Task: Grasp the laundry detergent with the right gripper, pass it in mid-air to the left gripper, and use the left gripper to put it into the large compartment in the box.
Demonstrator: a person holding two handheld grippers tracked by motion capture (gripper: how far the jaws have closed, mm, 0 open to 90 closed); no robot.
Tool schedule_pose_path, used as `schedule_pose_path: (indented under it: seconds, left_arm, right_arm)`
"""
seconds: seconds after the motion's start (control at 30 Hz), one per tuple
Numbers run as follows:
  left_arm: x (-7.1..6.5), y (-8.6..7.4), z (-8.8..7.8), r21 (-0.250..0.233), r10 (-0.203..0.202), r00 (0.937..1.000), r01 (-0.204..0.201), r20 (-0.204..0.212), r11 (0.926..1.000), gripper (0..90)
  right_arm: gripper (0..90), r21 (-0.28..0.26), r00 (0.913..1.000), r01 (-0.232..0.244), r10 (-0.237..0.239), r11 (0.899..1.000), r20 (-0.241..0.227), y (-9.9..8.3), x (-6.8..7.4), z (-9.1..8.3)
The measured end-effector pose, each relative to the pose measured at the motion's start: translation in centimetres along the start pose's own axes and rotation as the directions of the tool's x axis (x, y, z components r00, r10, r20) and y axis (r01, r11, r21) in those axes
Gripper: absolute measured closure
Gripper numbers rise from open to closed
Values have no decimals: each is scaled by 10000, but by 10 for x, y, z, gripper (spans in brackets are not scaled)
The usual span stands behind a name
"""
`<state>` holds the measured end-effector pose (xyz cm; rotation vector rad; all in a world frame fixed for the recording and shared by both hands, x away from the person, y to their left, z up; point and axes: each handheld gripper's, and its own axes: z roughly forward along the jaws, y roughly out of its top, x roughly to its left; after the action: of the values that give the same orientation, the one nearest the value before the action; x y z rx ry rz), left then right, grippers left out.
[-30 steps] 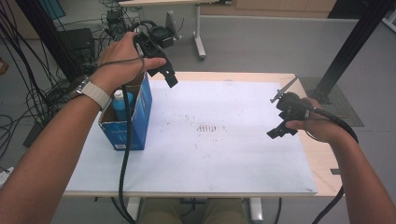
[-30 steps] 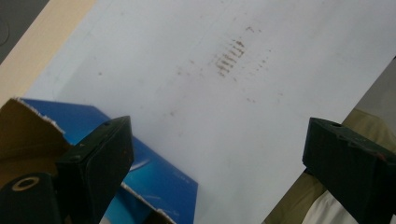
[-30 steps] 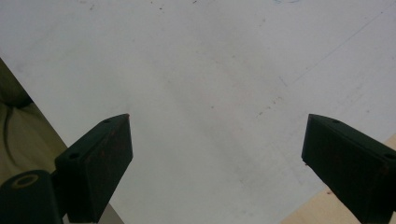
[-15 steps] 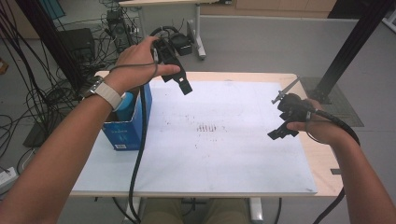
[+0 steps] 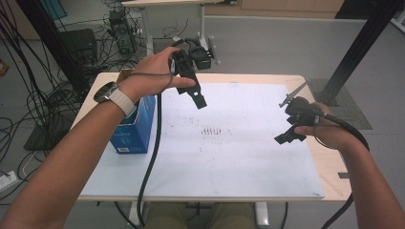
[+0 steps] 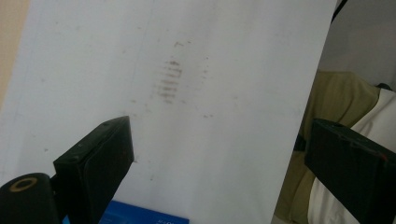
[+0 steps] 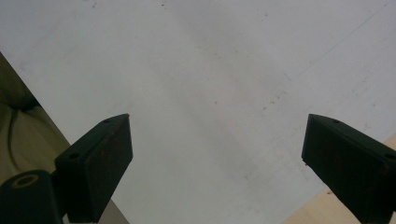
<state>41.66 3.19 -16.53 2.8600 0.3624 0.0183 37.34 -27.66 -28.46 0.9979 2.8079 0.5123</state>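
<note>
The left gripper (image 5: 195, 93) hung in the air above the far left part of the table, its jaws spread wide with nothing between them; its own view (image 6: 219, 154) showed both black jaws far apart, which the high view could not make plain. The left hand (image 5: 155, 71) gripped it from above, a watch (image 5: 114, 98) on the wrist and a black cable (image 5: 152, 152) trailing down toward the near edge. Nearest to it, just left and below, stood the blue box (image 5: 133, 126) at the left side of the table; the high view showed it upright and partly hidden by the forearm, while the left gripper view caught only a sliver of its blue top (image 6: 140, 217) at the bottom edge. That view also showed a cluster of brownish marks (image 6: 170, 79) on the white sheet (image 6: 210, 70) and, past the sheet's edge, the person's olive trousers (image 6: 327, 98). The right gripper (image 5: 290, 136) was held low over the right side of the sheet (image 5: 229, 157), well apart from the box, and its own view (image 7: 217, 158) showed its jaws likewise wide and empty over bare white paper, with a strip of the wooden table (image 7: 327, 210) at the lower right. The high view alone gave the right hand (image 5: 325, 131), the table's wooden rim (image 5: 329, 167) and the grey floor with cables behind.
</note>
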Motion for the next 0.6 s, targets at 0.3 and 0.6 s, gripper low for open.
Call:
schedule_pose_path:
  seconds: [0.3, 0.6]
  left_arm:
    - [-5, 7, 16, 166, 377, 9990, -381, 237, 9991, 87]
    - [-6, 6, 23, 200, 460, 9981, -468, 408, 9987, 87]
  right_arm:
    - [86, -19, 10000, -17, 17, 10000, -47, -1, -1, 2]
    - [86, -21, 9999, -94, 94, 10000, -68, -3, -2, 2]
